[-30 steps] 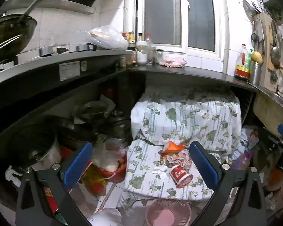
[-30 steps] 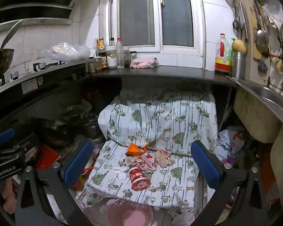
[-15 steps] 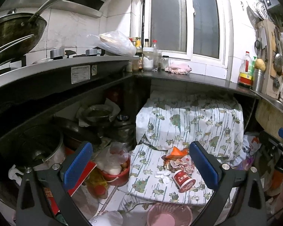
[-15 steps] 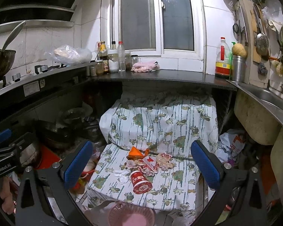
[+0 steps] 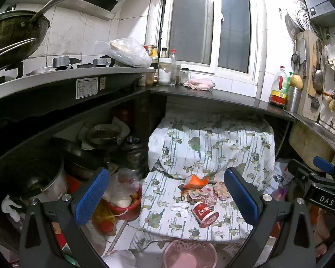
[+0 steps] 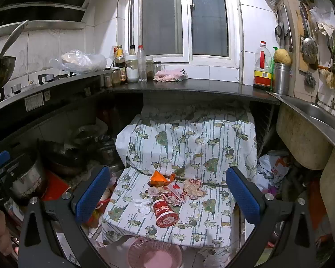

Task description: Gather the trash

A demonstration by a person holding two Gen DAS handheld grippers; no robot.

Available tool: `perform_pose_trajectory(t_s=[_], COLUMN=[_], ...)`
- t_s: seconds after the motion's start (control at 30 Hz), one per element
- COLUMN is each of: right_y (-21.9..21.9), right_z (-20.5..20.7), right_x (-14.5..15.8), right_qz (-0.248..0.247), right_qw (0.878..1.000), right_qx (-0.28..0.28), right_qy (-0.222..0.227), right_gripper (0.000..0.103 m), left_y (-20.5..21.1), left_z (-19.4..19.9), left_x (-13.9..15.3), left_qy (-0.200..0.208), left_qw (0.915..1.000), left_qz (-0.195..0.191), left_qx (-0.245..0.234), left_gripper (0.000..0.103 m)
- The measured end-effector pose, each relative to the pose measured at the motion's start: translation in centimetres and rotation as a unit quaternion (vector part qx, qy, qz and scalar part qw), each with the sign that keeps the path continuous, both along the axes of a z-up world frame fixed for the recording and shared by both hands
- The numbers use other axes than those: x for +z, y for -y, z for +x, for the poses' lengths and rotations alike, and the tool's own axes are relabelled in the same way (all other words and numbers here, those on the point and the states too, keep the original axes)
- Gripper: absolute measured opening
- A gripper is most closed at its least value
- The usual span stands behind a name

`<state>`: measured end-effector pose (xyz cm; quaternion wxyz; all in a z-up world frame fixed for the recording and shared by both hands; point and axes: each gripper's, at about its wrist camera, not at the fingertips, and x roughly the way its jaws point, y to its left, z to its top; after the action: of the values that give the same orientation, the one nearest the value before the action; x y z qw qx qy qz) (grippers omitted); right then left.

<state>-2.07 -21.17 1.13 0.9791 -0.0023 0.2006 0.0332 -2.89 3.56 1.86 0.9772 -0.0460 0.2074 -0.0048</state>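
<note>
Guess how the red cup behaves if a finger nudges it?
The red cup lies on its side on the cloth, so it would probably roll. It looks like a light paper tub, likely to skid or crush under a hard squeeze.

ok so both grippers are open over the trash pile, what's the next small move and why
Probably lower the right gripper toward the red cup lying on its side on the patterned cloth. Both grippers are open and hold nothing, and the cup sits nearly centred between the right one's fingers, at the near edge of the wrapper pile. The pink basket waits just below it.
</note>
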Motion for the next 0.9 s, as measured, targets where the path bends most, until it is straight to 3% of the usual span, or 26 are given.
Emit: perform_pose_trajectory(t_s=[0.37,0.9], right_y=[-0.5,-1.1], right_z=[0.2,0.2], right_x=[-0.5,-0.4], right_qz=[-0.007,-0.006], right_qw=[1.000,1.000], right_qx=[0.001,0.003], right_qy=[-0.003,-0.001], right_gripper=[0.103,0.103], left_y=[-0.8,-1.5], left_z=[0.7,-0.1], left_x=[-0.3,0.0], left_qy=[-0.010,0.020], left_qw=[0.9996,0.9990], left_qz=[0.006,0.005], left_qx=[0.025,0.041], left_gripper=[0.103,0.103])
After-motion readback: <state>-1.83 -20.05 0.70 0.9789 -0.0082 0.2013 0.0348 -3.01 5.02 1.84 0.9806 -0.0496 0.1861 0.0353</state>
